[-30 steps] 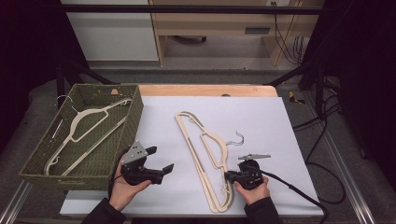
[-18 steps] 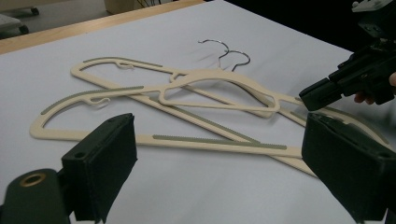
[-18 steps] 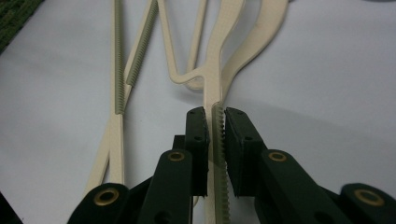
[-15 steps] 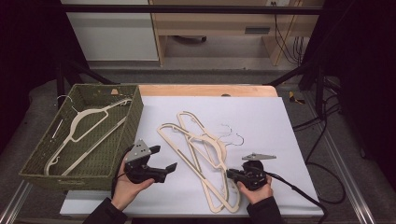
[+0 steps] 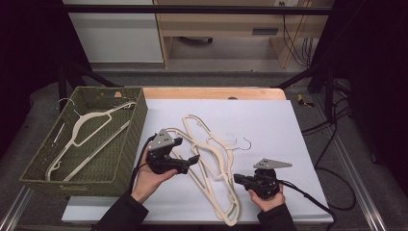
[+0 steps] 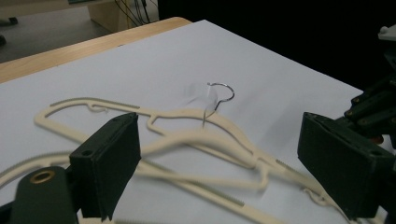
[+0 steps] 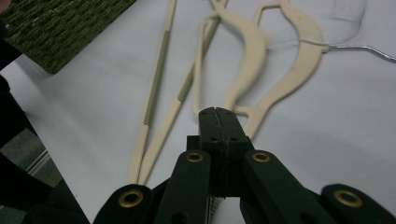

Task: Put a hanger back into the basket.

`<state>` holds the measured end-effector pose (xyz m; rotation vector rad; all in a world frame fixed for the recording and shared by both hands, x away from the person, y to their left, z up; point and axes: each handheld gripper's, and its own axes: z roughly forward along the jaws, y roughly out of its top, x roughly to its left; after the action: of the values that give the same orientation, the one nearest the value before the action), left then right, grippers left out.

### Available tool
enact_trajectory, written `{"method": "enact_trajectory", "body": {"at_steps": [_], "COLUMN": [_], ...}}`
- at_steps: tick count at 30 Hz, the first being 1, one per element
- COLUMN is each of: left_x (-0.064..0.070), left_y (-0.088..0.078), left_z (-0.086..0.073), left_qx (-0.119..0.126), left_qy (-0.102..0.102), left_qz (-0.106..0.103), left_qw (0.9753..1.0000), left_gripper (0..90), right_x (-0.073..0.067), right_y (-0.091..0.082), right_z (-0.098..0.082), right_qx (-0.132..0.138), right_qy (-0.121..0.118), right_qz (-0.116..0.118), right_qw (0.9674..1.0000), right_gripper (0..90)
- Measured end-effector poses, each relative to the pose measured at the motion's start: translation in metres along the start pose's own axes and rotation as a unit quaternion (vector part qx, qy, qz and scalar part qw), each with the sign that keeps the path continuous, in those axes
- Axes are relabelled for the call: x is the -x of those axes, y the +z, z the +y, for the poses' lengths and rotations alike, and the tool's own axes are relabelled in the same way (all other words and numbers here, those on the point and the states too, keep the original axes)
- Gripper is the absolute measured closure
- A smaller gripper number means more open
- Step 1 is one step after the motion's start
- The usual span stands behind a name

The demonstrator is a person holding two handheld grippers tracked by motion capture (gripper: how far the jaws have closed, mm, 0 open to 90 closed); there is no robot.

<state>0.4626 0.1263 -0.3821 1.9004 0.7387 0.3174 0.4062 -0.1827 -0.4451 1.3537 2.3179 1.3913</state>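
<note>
Cream hangers (image 5: 211, 159), right gripper (image 5: 239, 179) clamped, left gripper (image 5: 186, 151) spread

Overlapping hangers (image 5: 211, 159) block mid-tabletop between both claws. Woven basket (image 5: 122, 159) walls off the left. Far right of the tabletop (image 5: 269, 120) is free.

High view overlooks the table (image 5: 269, 120); both gripper views share hangers (image 5: 211, 159) close-up.
</note>
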Motion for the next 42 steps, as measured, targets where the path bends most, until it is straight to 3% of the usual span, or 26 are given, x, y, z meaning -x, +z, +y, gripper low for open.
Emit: {"method": "enact_trajectory", "body": {"at_steps": [4, 9, 15, 19, 23, 28, 30, 31, 35, 39, 42], "left_x": [-0.002, -0.002, -0.006, -0.008, -0.009, -0.010, -0.010, -0.010, -0.008, -0.008, -0.008], "left_y": [0.013, 0.008, -0.010, -0.023, -0.032, -0.039, -0.041, -0.042, -0.042, -0.042, -0.043], "left_z": [0.004, 0.001, -0.017, -0.030, -0.041, -0.046, -0.046, -0.046, -0.047, -0.047, -0.048], "left_qx": [-0.006, -0.011, -0.014, -0.012, -0.012, -0.003, 0.000, 0.000, -0.001, -0.001, 0.000], "left_qy": [-0.008, 0.000, 0.000, 0.002, -0.001, -0.013, -0.015, -0.016, -0.013, -0.015, -0.016], "left_qz": [-0.003, -0.002, 0.003, 0.010, 0.018, 0.020, 0.019, 0.019, 0.016, 0.017, 0.016], "left_qw": [0.9999, 0.9999, 0.9999, 0.9999, 0.9998, 0.9997, 0.9997, 0.9997, 0.9998, 0.9997, 0.9997], "left_gripper": [13.7, 14.4, 16.3, 17.2, 16.4, 15.5, 15.6, 15.6, 15.5, 15.4, 15.4], "right_x": [-0.002, 0.001, 0.007, 0.008, 0.007, -0.003, -0.007, -0.007, -0.005, -0.002, 0.002], "right_y": [0.004, 0.002, 0.003, 0.012, 0.024, 0.038, 0.038, 0.039, 0.038, 0.036, 0.031], "right_z": [-0.002, -0.002, -0.003, -0.006, -0.011, -0.017, -0.017, -0.017, -0.016, -0.013, -0.011], "right_qx": [-0.010, -0.001, 0.010, -0.008, -0.036, -0.068, -0.069, -0.073, -0.077, -0.087, -0.086], "right_qy": [-0.005, -0.002, -0.003, -0.001, 0.010, -0.013, -0.023, -0.031, -0.035, -0.002, 0.006], "right_qz": [0.008, -0.005, -0.017, -0.029, -0.027, -0.036, -0.042, -0.058, -0.077, -0.068, -0.086], "right_qw": [0.9999, 1.0000, 0.9998, 0.9996, 0.9990, 0.9969, 0.9965, 0.9952, 0.9935, 0.9939, 0.9926], "right_gripper": [90.0, 89.6, 66.0, 54.5, 52.9, 49.9, 52.5, 56.8, 70.8, 77.9, 79.6]}}
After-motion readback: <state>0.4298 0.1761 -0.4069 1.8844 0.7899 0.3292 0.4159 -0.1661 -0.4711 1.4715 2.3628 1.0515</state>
